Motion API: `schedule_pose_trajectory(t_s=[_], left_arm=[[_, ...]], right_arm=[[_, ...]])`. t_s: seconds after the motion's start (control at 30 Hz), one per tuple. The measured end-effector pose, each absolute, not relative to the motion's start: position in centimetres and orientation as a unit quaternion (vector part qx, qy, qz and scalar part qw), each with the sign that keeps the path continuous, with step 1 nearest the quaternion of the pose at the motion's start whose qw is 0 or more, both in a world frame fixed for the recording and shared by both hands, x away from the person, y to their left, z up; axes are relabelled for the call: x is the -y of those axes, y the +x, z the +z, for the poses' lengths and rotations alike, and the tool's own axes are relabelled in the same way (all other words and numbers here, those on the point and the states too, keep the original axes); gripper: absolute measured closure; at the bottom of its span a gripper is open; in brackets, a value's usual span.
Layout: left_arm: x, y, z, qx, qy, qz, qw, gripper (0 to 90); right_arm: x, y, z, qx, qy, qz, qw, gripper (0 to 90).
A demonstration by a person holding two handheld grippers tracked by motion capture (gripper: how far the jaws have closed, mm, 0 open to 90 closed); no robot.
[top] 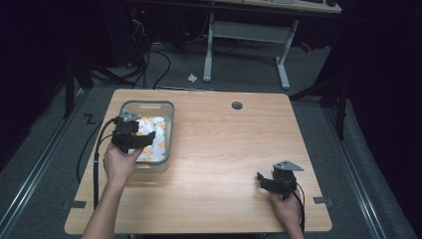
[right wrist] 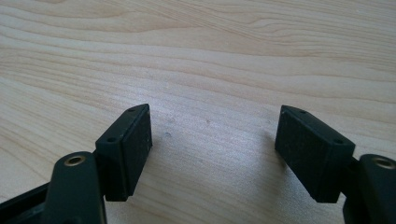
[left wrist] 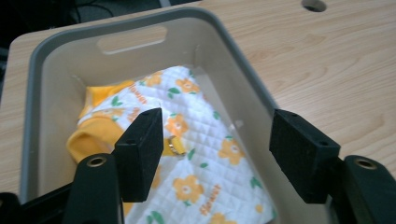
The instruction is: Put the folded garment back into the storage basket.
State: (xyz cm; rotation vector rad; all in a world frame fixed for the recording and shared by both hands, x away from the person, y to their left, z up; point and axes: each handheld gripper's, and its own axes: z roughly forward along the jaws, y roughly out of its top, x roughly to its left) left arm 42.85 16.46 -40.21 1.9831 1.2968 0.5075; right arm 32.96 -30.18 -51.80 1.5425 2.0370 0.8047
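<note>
A white quilted cloth with orange flowers and yellow trim (left wrist: 196,154) lies folded inside a grey plastic bin (left wrist: 243,65). In the high view the cloth (top: 153,139) shows in the bin (top: 169,107) at the table's left. My left gripper (left wrist: 217,154) hovers over the bin with its jaws wide apart and nothing between the pads; the cloth lies below them. In the high view the left gripper (top: 144,140) sits over the bin's near half. My right gripper (right wrist: 215,149) stands open just above bare wood, seen in the high view at the front right (top: 263,180).
The wooden table (top: 224,149) has a round cable hole (top: 237,105) near its far edge. Cables trail off the table's left side. A white desk frame (top: 246,45) stands on the floor beyond.
</note>
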Motion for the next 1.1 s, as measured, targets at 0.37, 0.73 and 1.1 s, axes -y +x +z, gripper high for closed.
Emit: schedule_pose_trajectory(t_s=[0.37, 0.73, 1.1], left_arm=[[-15.3, 41.7, -39.5, -0.487, 0.768, 0.190, 0.369, 34.9], [-14.3, 40.5, -39.3, -0.472, 0.773, 0.182, 0.383, 34.8], [-13.4, 39.9, -39.6, -0.459, 0.781, 0.175, 0.385, 34.8]], right_arm=[[30.2, 33.0, -51.8, -0.740, 0.561, 0.292, 0.229, 27.6], [30.2, 33.0, -51.8, -0.740, 0.560, 0.292, 0.229, 27.6], [30.2, 33.0, -51.8, -0.740, 0.561, 0.292, 0.229, 27.6]])
